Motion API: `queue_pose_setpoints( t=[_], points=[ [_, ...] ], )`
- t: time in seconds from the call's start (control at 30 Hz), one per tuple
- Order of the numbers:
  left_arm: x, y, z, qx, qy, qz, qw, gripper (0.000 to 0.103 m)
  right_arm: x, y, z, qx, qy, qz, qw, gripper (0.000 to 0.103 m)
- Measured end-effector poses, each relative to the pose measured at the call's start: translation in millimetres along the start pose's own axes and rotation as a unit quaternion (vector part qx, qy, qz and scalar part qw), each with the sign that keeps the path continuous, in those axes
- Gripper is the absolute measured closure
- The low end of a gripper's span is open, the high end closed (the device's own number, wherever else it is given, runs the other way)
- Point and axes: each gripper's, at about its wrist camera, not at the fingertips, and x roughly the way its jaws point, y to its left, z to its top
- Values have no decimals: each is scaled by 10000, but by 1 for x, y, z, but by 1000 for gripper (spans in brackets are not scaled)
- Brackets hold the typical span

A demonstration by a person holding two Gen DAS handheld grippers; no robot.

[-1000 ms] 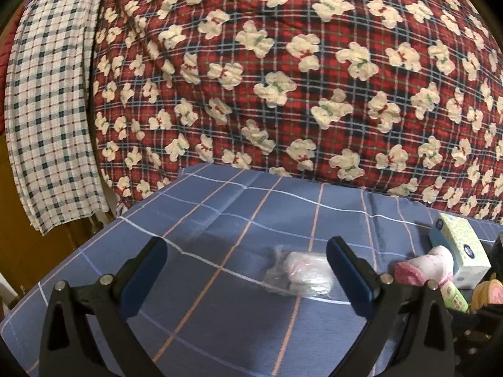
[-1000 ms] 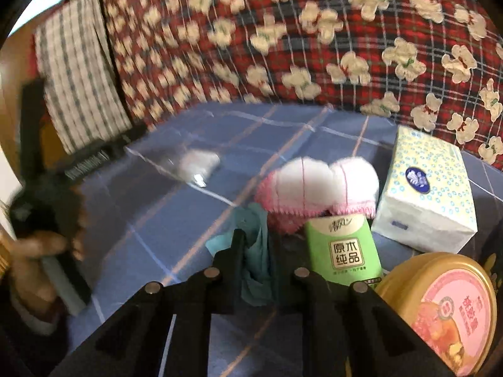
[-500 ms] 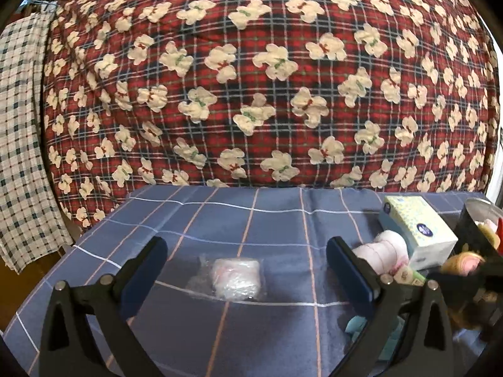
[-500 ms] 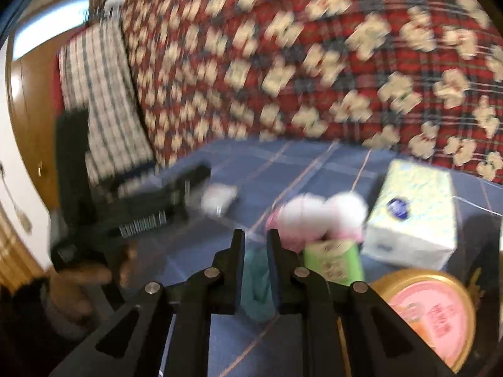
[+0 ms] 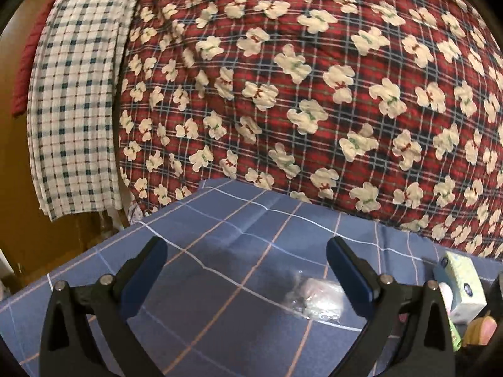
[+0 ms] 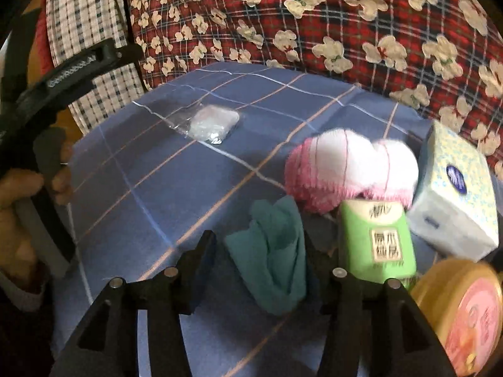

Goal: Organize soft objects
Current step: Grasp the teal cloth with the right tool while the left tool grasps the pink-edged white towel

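Note:
A clear plastic bag with a pale pink soft thing (image 5: 317, 295) lies on the blue checked tablecloth (image 5: 220, 270); it also shows in the right wrist view (image 6: 213, 122). My left gripper (image 5: 246, 270) is open and empty, above the cloth, with the bag just inside its right finger. My right gripper (image 6: 261, 251) is open, its fingers standing either side of a crumpled teal cloth (image 6: 276, 251) lying on the table. A pink and white knitted roll (image 6: 345, 169) lies just beyond the cloth.
A green tissue pack (image 6: 377, 238), a white tissue box (image 6: 452, 188) and a round gold-rimmed tin (image 6: 462, 314) crowd the right. A red bear-print quilt (image 5: 314, 78) and a checked towel (image 5: 72, 94) hang behind the table. The left hand and its gripper (image 6: 47, 110) show at left.
My right gripper has opened and the teal cloth now lies loose between its fingers. My left gripper has swung left, so the bag now sits by its right finger.

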Motion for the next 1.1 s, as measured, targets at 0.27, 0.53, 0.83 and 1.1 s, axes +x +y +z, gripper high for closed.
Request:
queue_pose_setpoints(
  t=[0.27,0.53,0.83,1.1],
  points=[
    [1,-17,-7,403,23,-242,9989,0,-23,-15,-3,293,-438,173,9985,86],
    [1,-67,-21,1034,483,-1650,9797,0,-102,-53,-9,775,-2083,33,9750,86],
    [-2,-165,-45,2591,788,-2500,9296,0,-129,-97,-22,1290,-2531,-218,9586,86],
    [24,-217,-72,3263,1432,-2459,9014,1,-137,-102,-25,1332,-2650,-324,9545,86]
  ],
)
